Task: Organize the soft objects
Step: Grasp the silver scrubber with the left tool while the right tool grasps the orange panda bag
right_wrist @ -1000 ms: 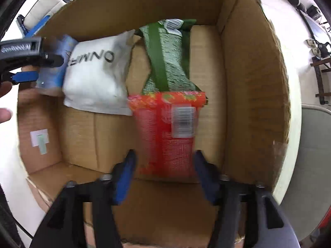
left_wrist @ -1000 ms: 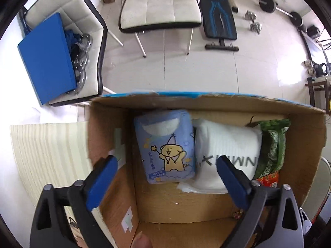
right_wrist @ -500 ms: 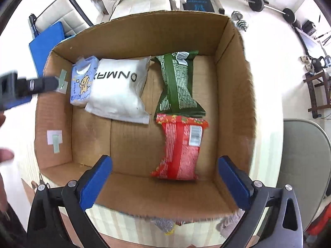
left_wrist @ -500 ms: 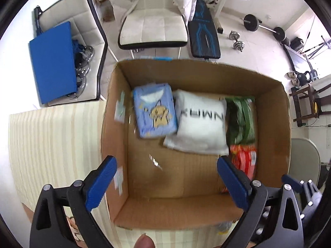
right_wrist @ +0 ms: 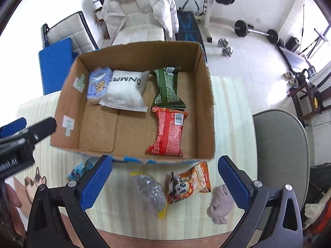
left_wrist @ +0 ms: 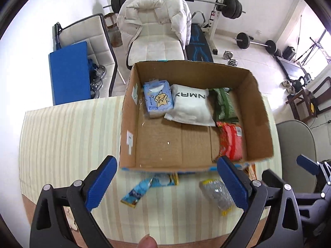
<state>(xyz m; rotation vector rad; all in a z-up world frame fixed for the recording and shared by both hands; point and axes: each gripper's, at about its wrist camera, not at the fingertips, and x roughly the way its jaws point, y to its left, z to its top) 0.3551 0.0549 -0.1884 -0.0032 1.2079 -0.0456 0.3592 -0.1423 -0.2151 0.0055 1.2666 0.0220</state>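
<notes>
Both grippers rose clear of the box [right_wrist: 206, 107]; right gripper [right_wrist: 165, 184] had just opened its fingers wide, leaving the red pack [right_wrist: 168, 132] on the box floor. Left gripper [left_wrist: 165, 184] also wide, empty.

Risk, as I judged it: loose packs sat touching the box's near wall on the counter [left_wrist: 66, 136], so a steep descent could clip the rim and shove the box.

Box held blue pack [right_wrist: 98, 84], white pack [right_wrist: 126, 91], green pack [right_wrist: 167, 88], red pack. Silver pack [right_wrist: 149, 190], orange pack [right_wrist: 190, 183] and grey plush [right_wrist: 219, 205] were still outside.
</notes>
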